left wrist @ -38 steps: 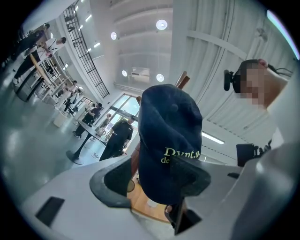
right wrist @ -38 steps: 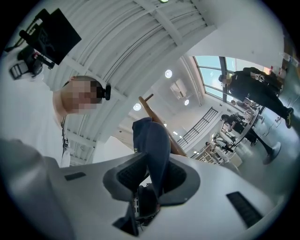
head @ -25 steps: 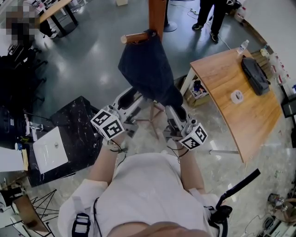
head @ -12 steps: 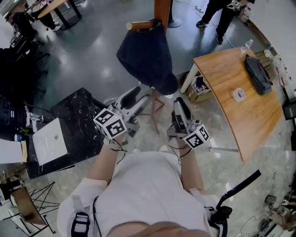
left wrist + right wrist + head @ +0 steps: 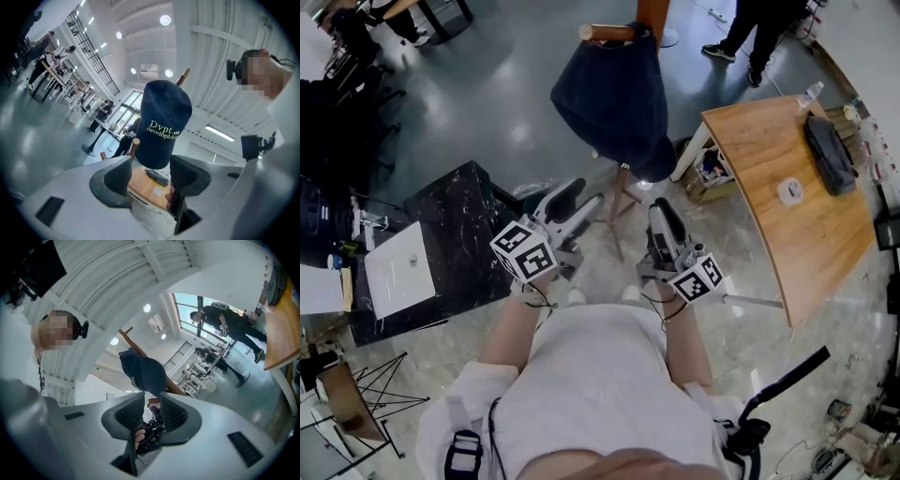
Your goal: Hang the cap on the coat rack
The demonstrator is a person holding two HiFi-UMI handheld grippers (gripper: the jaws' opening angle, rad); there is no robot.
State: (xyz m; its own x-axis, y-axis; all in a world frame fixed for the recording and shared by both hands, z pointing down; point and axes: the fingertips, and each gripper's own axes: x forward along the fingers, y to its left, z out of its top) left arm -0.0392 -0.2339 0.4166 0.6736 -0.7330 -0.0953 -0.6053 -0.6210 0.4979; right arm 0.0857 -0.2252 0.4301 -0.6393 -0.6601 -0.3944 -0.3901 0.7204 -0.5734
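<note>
A dark navy cap [image 5: 614, 98] hangs from a wooden peg [image 5: 607, 33] of the coat rack [image 5: 652, 13], its brim pointing down. My left gripper [image 5: 578, 202] sits below and left of the cap, open, with nothing between its jaws. To the right my right gripper [image 5: 661, 221] is below the brim, narrowly open and empty. Neither touches the cap. In the left gripper view the cap [image 5: 164, 124] with yellow lettering shows beyond the left gripper [image 5: 150, 176]. The right gripper view has the cap [image 5: 143, 373] above the right gripper [image 5: 151, 414].
A wooden table [image 5: 787, 244] stands at the right with a dark bag [image 5: 830, 155] and a tape roll [image 5: 788, 192] on it. A black marbled cabinet [image 5: 455, 225] is at the left. The rack's legs [image 5: 614, 206] spread between the grippers. A person [image 5: 750, 28] stands far behind.
Both grippers have drawn back from the cap's lower edge toward my body. The cap stays hanging on the peg, free of them.
</note>
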